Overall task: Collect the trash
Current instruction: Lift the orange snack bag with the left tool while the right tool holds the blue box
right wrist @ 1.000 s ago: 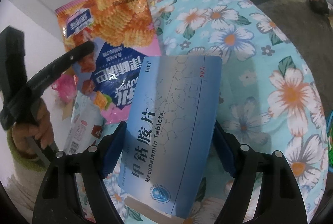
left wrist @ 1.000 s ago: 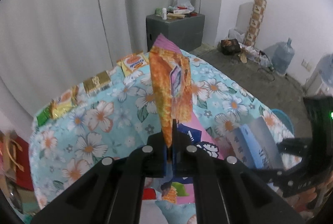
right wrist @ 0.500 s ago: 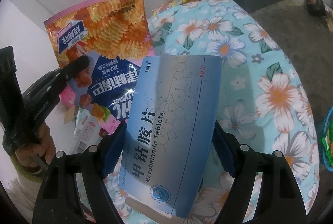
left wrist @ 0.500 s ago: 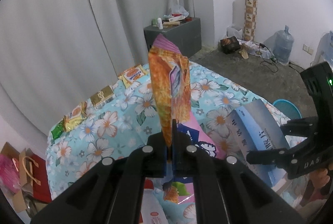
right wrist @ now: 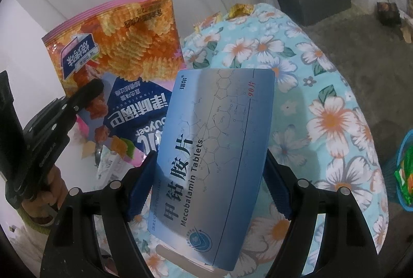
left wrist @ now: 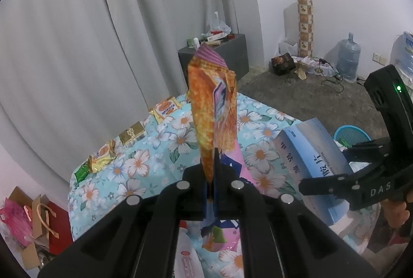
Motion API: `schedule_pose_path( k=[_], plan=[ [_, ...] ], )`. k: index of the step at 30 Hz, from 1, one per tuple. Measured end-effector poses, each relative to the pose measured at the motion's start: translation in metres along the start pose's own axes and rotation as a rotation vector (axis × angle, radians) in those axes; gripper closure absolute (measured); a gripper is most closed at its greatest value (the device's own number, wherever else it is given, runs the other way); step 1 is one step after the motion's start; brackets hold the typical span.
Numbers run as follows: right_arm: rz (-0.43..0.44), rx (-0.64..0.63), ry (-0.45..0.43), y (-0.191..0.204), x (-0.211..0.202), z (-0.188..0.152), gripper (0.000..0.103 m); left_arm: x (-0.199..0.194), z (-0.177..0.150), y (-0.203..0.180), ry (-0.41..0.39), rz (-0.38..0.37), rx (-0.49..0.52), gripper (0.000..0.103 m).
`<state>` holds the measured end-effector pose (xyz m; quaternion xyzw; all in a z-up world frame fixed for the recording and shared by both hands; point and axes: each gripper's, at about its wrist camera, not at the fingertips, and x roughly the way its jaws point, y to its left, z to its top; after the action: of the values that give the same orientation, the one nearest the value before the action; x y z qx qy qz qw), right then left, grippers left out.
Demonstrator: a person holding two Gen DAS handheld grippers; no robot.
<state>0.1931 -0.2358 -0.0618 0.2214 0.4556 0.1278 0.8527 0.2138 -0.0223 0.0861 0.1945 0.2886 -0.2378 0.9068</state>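
My left hand-held gripper (left wrist: 213, 174) is pinched tight on the lower edge of one orange snack bag (left wrist: 211, 107), which stands up between the jaws. Beyond and left of it, four small wrappers (left wrist: 165, 108) lie in a row along the far edge of the floral-covered tabletop (left wrist: 134, 164); past that edge hangs a grey curtain (left wrist: 103, 32). To the right, bare floor opens toward a grey cabinet (left wrist: 232, 53) and one water jug (left wrist: 347, 59). My right hand-held gripper (right wrist: 206, 182) stands wide, its blue pads pressed on both long sides of one blue tablet box (right wrist: 216, 148), held above the tabletop's right edge. Right of it, a blue basket (right wrist: 402, 161) sits on the floor.
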Motion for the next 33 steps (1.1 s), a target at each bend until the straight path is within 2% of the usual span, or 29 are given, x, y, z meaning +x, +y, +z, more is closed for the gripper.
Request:
schedule_pose_path(
  k=[5, 8, 16, 19, 25, 33],
  plan=[
    [0.003, 0.004, -0.023, 0.000, -0.010, -0.003, 0.029, -0.014, -0.001, -0.005, -0.022, 0.000, -0.005, 0.100],
    [0.006, 0.018, -0.042, -0.002, -0.018, -0.006, 0.029, -0.025, -0.003, -0.004, -0.039, -0.023, -0.046, 0.100],
    [0.009, 0.089, -0.090, -0.011, -0.035, -0.024, 0.029, -0.054, -0.031, 0.003, -0.089, -0.151, -0.280, 0.100],
    [0.013, 0.109, -0.100, -0.015, -0.038, -0.029, 0.029, -0.061, -0.039, 0.002, -0.099, -0.173, -0.341, 0.100],
    [0.040, 0.134, -0.120, -0.021, -0.045, -0.032, 0.029, -0.071, -0.046, 0.001, -0.097, -0.166, -0.390, 0.100],
    [0.068, 0.137, -0.145, -0.023, -0.055, -0.035, 0.029, -0.081, -0.040, -0.005, -0.113, -0.162, -0.396, 0.100]
  ],
)
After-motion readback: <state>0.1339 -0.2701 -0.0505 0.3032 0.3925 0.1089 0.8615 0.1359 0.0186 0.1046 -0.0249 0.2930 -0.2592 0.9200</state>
